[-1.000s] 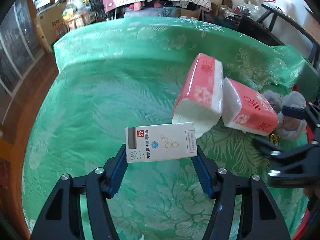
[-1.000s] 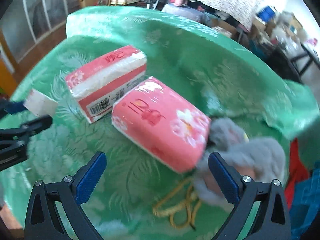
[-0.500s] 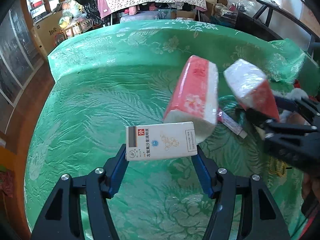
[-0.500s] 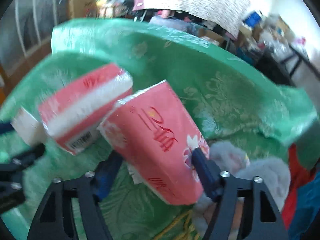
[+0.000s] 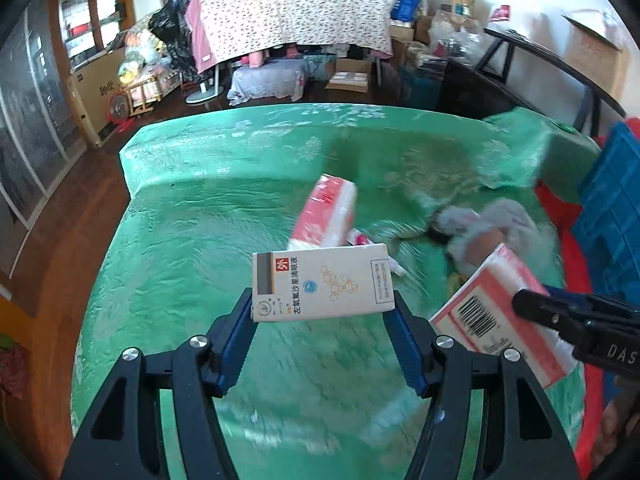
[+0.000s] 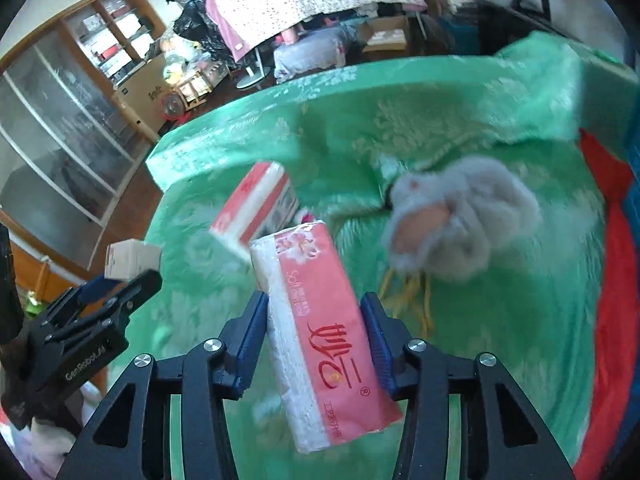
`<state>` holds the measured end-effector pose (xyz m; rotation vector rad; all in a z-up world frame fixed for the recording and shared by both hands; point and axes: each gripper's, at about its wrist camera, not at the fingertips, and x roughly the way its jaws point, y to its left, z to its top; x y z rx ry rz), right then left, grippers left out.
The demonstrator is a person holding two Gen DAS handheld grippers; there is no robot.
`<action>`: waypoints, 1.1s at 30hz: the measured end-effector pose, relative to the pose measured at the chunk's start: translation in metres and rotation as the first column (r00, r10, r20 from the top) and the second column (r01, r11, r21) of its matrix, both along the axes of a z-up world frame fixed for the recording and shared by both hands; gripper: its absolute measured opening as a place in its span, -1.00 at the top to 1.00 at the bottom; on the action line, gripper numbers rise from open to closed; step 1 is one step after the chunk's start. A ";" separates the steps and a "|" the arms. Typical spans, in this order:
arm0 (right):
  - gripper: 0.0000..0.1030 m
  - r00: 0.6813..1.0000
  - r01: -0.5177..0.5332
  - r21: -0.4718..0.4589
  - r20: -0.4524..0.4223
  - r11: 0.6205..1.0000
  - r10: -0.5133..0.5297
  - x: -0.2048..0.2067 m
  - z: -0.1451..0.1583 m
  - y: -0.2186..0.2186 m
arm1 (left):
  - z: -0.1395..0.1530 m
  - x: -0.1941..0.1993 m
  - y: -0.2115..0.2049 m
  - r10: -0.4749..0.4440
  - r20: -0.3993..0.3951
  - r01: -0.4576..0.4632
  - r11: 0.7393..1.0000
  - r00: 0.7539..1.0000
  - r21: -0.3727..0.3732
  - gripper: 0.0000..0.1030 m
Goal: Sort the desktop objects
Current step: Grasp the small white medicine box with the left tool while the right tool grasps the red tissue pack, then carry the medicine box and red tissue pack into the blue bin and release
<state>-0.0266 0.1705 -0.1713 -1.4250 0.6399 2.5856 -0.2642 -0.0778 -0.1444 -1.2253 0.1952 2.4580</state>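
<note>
1. Left wrist view: left gripper clamping a white medicine box between blue pads, box raised above the green tablecloth.
2. Showing on the box face: a red square with the character 外, a grey band at the left end, orange hexagon drawings, and a row of Chinese characters too small to read with certainty.
3. Lying on the tablecloth just beyond the box: a pink tissue pack on the cloth, red characters on its top blurred.
4. Peeking out beside that pack: a small white tube with a red end.
5. Right wrist view: right gripper, jaws having just been closing, now gripping a pink tissue pack lifted clear of the tablecloth.
6. Reading on the held pack: "Soft" in pale letters, large red brush characters, a small ® mark; barcode showing on its underside in the left view.
7. Sitting on the tablecloth to the right of the held pack: a grey plush toy, yellow cord near it.
8. Reading "GenRobot.AI" on the left gripper's body.
9. Edging the tablecloth at far right: a blue crate and red cloth.
</note>
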 end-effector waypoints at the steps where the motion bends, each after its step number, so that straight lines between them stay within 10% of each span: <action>1: 0.10 1.000 0.001 -0.008 0.009 1.000 0.000 0.009 0.002 -0.002 | 0.003 0.008 0.001 -0.010 -0.001 0.010 1.000 1.000 -0.005 -0.21; 11: 0.10 0.991 0.074 0.038 -0.115 0.996 -0.069 0.076 0.088 0.004 | 0.067 0.074 0.037 -0.130 -0.093 0.132 0.991 0.987 0.021 -0.21; 19: 0.10 0.923 0.260 0.159 -0.331 0.952 -0.197 0.170 0.200 0.050 | 0.145 0.137 0.114 -0.277 -0.233 0.301 0.950 0.932 0.076 -0.21; 33: 0.10 0.733 0.614 0.209 -0.509 0.761 -0.451 0.387 0.297 0.160 | 0.237 0.298 0.321 -0.605 -0.346 0.671 0.733 0.717 0.111 -0.21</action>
